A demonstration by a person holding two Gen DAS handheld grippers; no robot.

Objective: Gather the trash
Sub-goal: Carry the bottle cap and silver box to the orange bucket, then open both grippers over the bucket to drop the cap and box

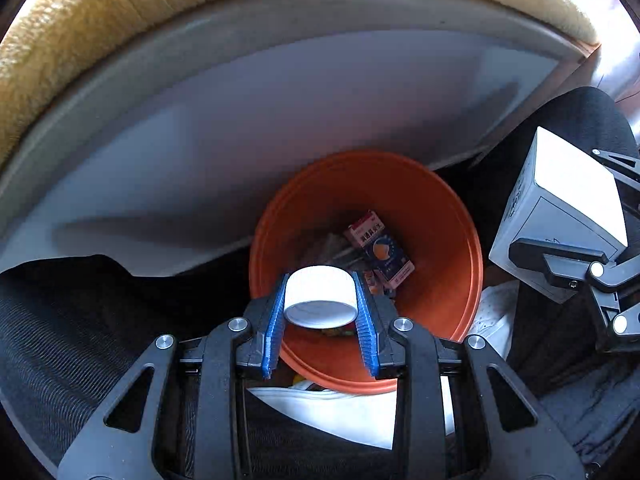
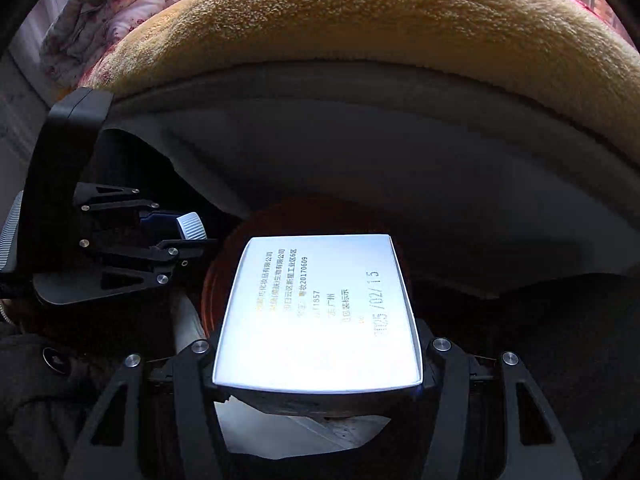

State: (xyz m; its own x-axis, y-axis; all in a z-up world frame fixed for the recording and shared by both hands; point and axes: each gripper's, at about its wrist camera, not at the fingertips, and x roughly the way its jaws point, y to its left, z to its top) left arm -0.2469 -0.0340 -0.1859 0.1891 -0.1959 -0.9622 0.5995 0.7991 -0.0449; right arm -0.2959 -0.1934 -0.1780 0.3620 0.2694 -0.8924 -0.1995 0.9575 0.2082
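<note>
A tan fleece blanket (image 1: 80, 40) covers the bed at twelve o'clock. Below it, the orange bin (image 1: 440, 220) holds cartons. The right tool (image 2: 318, 360) is clamped on a white box (image 2: 320, 312); the left tool (image 1: 322, 320) is clamped on a white cap (image 1: 320, 300) above the bin.

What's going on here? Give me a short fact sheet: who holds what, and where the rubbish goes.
Left gripper: shut on a small white ribbed cap, held over the bin's opening
Right gripper: shut on a white printed box
Bin: orange bin on the floor beside the bed
Already in bin: a red and blue carton, other scraps
Behind: tan fleece blanket on the bed
</note>
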